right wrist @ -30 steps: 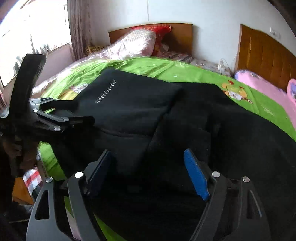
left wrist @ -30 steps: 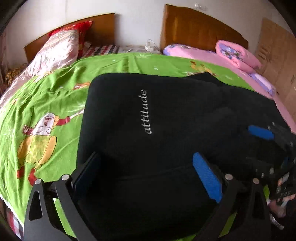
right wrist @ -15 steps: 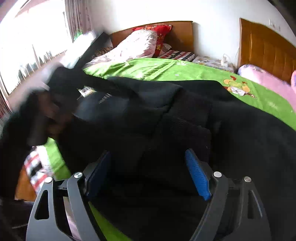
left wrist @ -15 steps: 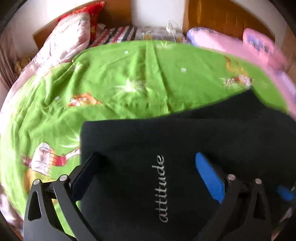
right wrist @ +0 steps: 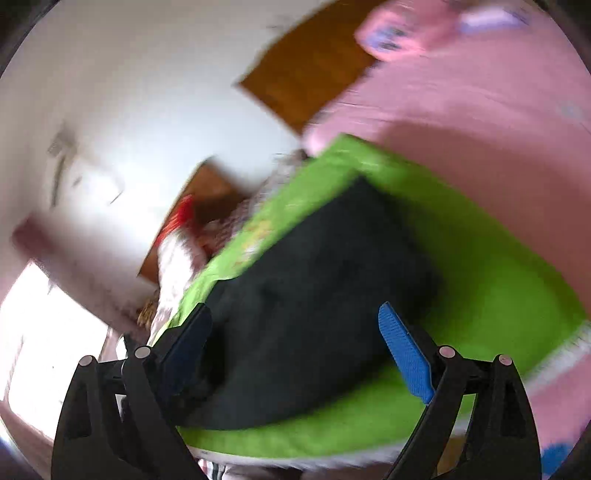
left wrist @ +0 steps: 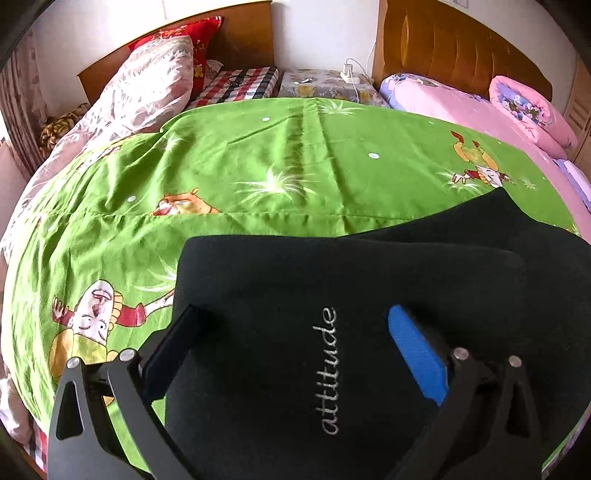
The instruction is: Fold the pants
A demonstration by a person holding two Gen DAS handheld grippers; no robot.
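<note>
Black pants with the white word "attitude" lie folded on a green cartoon bedspread. My left gripper is open, its jaws wide apart low over the near part of the folded pants, holding nothing. In the blurred, tilted right wrist view the pants form a dark folded stack on the green bedspread. My right gripper is open and empty above them.
A floral pillow and a red cushion lie at the wooden headboard. A pink bed with a rolled pink quilt stands to the right. A charger cable lies between the beds.
The left gripper pulled back toward the near edge, so more green bedspread shows. The right gripper swung away and rolled sharply, so its view is tilted and blurred. Both stayed open.
</note>
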